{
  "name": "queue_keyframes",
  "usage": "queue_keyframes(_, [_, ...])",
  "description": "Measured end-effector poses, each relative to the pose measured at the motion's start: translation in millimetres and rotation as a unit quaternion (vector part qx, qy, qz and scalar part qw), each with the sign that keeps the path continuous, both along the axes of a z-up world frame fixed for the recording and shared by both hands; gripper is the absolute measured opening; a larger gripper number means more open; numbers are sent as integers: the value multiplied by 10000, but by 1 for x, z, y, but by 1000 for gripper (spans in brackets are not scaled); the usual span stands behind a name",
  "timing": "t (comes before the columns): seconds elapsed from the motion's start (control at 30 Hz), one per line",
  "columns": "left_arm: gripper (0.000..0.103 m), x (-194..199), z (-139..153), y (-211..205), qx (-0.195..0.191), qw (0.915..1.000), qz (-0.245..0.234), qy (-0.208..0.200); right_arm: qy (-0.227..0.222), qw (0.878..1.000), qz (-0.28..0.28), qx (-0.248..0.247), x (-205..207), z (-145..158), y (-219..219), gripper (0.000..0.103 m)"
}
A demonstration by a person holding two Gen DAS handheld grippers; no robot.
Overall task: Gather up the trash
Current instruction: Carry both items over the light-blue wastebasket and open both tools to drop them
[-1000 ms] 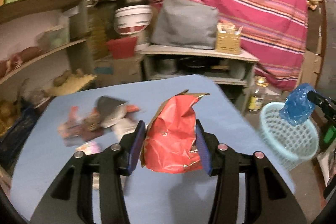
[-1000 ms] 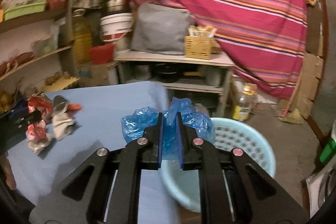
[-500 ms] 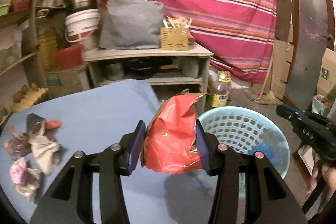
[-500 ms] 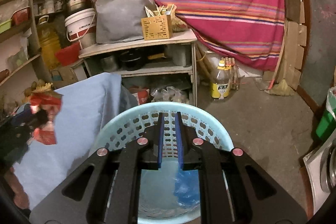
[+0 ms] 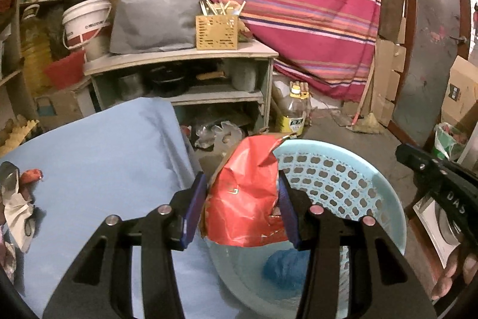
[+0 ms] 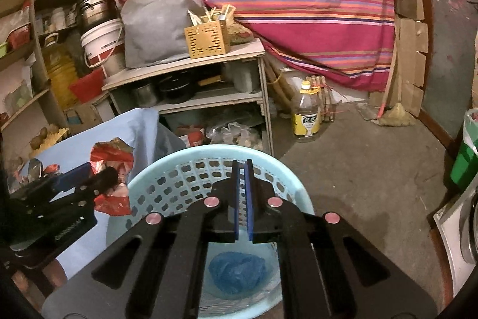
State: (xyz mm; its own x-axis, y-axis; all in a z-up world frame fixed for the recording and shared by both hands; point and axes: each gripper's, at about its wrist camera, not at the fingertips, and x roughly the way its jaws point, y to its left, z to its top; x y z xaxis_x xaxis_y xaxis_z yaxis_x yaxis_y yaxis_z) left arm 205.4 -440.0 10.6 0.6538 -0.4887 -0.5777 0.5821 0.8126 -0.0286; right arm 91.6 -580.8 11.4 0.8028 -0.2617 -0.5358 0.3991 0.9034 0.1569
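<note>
Our left claw (image 5: pixel 239 211) grips the light, crinkly red wrapper (image 5: pixel 245 199) by its sides over the basket's rim (image 5: pixel 385 193); right claw (image 6: pixel 242 199) closed, empty

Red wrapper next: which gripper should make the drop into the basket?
Left. The left gripper already clamps the red wrapper at the basket rim; the right gripper is shut, holding nothing.

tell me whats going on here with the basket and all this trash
A person with a gripper in each hand is clearing trash off a blue-covered table into a light blue basket. The left gripper holds a crumpled red wrapper at the basket's rim. The right gripper hangs over the basket with its jaws nearly together and nothing in them. A blue plastic bag lies in the basket, and more wrappers remain on the table.
</note>
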Motion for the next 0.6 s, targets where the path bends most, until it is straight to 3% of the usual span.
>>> queue_keyframes(0.03, [47,1,-2,-3,20,10000,-15,42,11,10000,-21,0,-1,0,-1,9])
queue_keyframes(0.1, [51,4,-4,-6,91,9999,-63,104,57,10000,-61,19,-1,-4,-3,25])
queue_keyframes(0.2, [67,8,-7,-11,178,9997,-75,132,99,9999,-78,99,1,-8,-5,27])
queue_keyframes(0.33, [67,10,-10,-10,279,9994,-65,171,187,9997,-93,122,4,-11,-6,28])
queue_keyframes(0.47, [76,12,-9,6,176,9996,23,240,196,9997,-139,101,6,-11,-5,48])
queue_keyframes(0.6, [83,10,-2,28,174,9997,148,108,98,9999,-100,102,8,-7,4,76])
